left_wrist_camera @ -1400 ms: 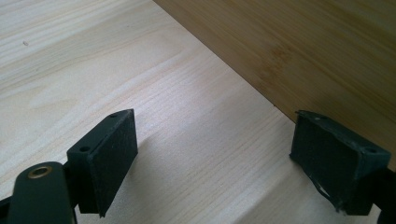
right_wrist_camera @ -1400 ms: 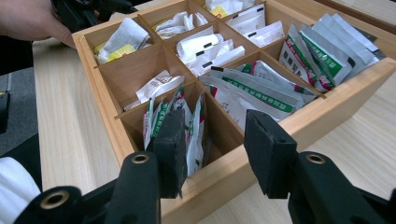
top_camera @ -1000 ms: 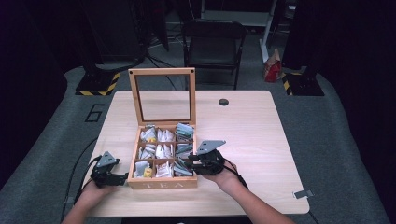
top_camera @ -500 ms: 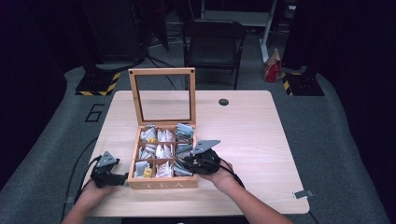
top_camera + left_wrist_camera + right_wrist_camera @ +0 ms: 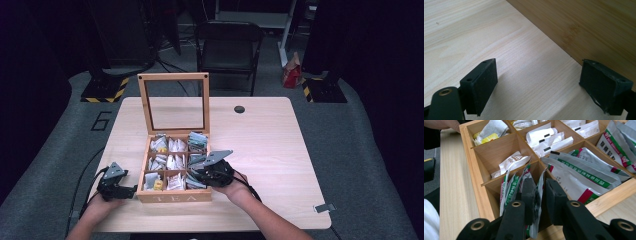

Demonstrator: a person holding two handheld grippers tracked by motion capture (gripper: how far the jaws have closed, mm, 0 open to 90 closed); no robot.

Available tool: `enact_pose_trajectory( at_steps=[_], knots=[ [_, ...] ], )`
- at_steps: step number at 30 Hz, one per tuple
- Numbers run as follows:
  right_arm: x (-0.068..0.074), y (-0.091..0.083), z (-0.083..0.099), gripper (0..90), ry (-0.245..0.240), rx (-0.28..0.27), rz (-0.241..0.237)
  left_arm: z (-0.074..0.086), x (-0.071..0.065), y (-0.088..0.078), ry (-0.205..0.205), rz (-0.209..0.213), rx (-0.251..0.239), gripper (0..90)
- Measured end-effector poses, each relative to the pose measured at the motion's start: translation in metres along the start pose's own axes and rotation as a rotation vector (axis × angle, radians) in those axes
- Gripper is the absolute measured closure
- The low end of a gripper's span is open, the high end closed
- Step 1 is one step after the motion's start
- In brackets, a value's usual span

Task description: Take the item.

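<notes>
Sitting near the front edge of a pale wooden table (image 5: 260,150): an open light-wood tea box (image 5: 173,196) with nine compartments, "TEA" lettered on its front wall and its glass-paned lid (image 5: 174,102) standing upright at the back. Reaching into the box's front right compartment: the right gripper (image 5: 539,195), black, two-jawed, hand-held, with jaws drawn narrow and pinching one silver foil tea sachet (image 5: 539,202) between the pads, seemingly to lift a single packet out of the tightly packed row. Standing on edge in that compartment: several more silver sachets with green and red print (image 5: 510,188), pressed close together, which likely explains the careful edge-on grip. Lying flat in the neighbouring compartment: larger silver sachets with green bands and red corners (image 5: 579,177). Filling the other cells: white paper tea bags with black marks (image 5: 546,138) and one yellow packet (image 5: 486,137) in a far corner. Resting on the table just beside the box's left wall: the left gripper (image 5: 539,82), jaws spread wide and holding nothing, one pad close against the wood, probably placed there to steady the box against sliding. Showing behind the table: a dark folding chair (image 5: 227,47) on grey floor.
</notes>
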State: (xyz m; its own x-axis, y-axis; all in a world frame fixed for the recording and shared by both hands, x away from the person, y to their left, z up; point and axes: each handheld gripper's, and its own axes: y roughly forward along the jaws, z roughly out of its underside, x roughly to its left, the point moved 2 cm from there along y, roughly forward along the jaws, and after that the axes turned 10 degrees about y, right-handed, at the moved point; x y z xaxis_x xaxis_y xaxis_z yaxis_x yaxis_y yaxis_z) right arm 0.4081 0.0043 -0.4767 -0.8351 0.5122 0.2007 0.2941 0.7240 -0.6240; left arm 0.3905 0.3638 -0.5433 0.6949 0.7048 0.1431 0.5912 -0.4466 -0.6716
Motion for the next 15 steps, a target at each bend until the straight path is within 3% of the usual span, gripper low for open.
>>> enact_pose_trajectory(
  at_steps=[4, 5, 6, 15],
  knots=[
    [0.0017, 0.0025, 0.0013, 77.4, 0.009, 0.009, -0.006, -0.0001, 0.0001, -0.0002, 0.001, 0.003, 0.003, 14.2],
    [0.0025, 0.0030, 0.0016, 77.5, 0.005, 0.014, -0.011, 0.0001, -0.0012, 0.0000, -0.017, 0.010, 0.001, 14.2],
    [0.0030, 0.0041, 0.0020, 77.4, 0.006, 0.009, -0.010, -0.0001, 0.0002, -0.0002, 0.001, 0.002, 0.003, 14.2],
    [0.0017, 0.0082, 0.0032, 78.7, 0.002, 0.030, -0.007, 0.0000, -0.0003, -0.0002, -0.005, 0.006, 0.003, 14.2]
  ],
)
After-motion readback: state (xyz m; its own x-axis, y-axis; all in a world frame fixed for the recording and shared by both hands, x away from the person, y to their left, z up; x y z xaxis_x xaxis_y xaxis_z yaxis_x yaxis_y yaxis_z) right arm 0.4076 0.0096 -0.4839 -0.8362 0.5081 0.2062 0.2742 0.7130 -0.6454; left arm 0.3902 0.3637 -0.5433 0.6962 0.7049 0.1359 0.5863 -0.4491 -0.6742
